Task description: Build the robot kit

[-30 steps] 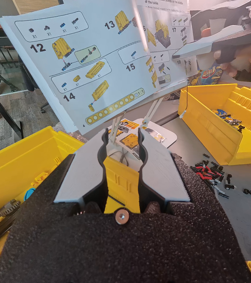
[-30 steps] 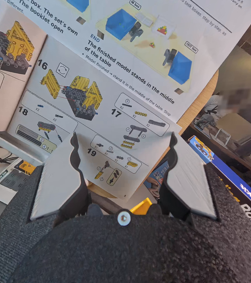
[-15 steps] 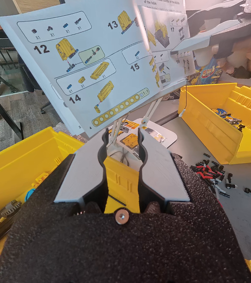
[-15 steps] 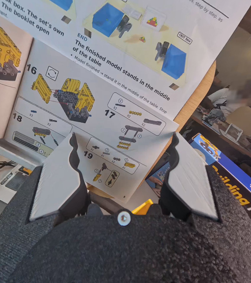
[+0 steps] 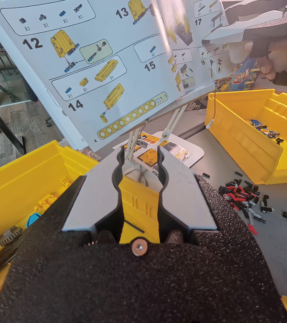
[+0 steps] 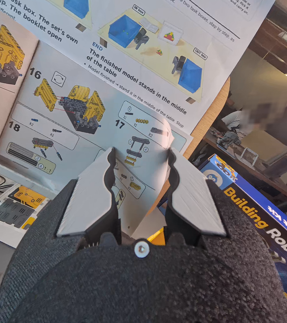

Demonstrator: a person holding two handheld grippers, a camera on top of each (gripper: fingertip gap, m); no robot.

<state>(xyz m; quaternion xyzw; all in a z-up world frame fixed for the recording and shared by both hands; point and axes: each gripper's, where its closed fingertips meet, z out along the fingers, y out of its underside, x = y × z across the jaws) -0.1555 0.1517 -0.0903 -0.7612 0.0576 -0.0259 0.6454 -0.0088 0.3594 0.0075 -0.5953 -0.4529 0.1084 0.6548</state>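
While my left gripper (image 5: pixel 140 153) hangs empty, slightly spread, my right gripper (image 6: pixel 141 152) straddles the booklet page (image 6: pixel 149 174), half-spread.

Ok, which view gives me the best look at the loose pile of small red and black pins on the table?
The left wrist view: the pin pile lies in plain sight on the grey table, right of the left gripper. The right wrist view shows none of it, only the booklet and boxes.

— Where is there print?
— On the open booklet (image 5: pixel 104 70): numbers beside drawings. Behind it, a sheet (image 6: pixel 156 52) with bold lines.
— Anything else?
— A lettered blue box (image 6: pixel 261 227) toward the desk's far edge, and a sticker sheet (image 6: pixel 16 209).
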